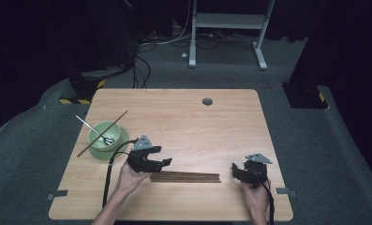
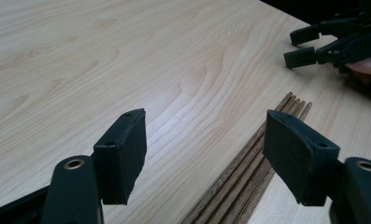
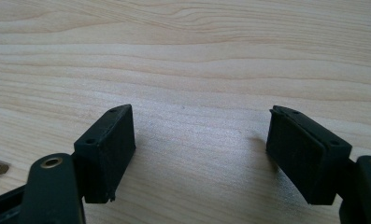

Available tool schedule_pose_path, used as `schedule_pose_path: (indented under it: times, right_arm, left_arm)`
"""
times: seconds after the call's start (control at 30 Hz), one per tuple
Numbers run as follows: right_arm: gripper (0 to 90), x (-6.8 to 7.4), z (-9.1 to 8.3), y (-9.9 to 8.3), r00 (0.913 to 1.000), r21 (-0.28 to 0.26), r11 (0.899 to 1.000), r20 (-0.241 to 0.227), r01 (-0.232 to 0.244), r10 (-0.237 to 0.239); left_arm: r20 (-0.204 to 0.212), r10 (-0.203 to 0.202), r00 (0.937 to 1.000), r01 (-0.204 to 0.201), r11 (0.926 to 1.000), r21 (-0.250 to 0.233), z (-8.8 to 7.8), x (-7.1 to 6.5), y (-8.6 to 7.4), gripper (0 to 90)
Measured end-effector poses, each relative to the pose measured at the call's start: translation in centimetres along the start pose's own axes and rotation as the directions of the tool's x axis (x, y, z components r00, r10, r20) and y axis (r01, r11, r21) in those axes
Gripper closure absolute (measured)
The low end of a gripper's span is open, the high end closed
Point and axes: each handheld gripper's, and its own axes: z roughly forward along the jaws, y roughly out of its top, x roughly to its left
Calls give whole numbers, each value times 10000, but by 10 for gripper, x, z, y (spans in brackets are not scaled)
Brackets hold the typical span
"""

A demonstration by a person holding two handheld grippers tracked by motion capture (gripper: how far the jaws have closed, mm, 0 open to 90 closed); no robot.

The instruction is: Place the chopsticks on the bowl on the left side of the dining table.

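1. No text, label, brand, number or sign can be read anywhere in the three views.
2. The yellow-and-black striped bands (image 1: 76, 101) on the dark stand feet on the floor beyond the table are warning markings only, with no letters or digits on them.

dim room around a brightly lit table (image 1: 183, 117), soft shadows, near tongs pads slightly blurred.
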Motion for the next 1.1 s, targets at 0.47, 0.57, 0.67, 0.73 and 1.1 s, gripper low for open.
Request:
schedule_pose_path:
  times: [0.47, 0.57, 0.67, 0.73, 1.1]
  right_arm:
    - [232, 0, 0, 0, 10000, 3, 10000, 1, -18, 18]
    - [232, 0, 0, 0, 10000, -1, 10000, -1, -1, 1]
    - [232, 0, 0, 0, 10000, -1, 10000, -2, 0, 0]
    - [232, 0, 0, 0, 10000, 3, 10000, 0, -16, 16]
    - [232, 0, 0, 0, 10000, 0, 10000, -2, -2, 2]
  left_arm:
    - [62, 747, 9972, -749, 9895, 1235, 29, -10, -15, 311]
    - [125, 746, 9971, -756, 9860, 1484, 35, -13, -18, 317]
    - [62, 898, 9959, -895, 9814, 1695, 42, -15, -22, 322]
    - [41, 1024, 9947, -1014, 9778, 1836, 46, -16, -24, 326]
    - [-317, 1409, 9895, -1302, 9654, 2257, 66, -20, -33, 339]
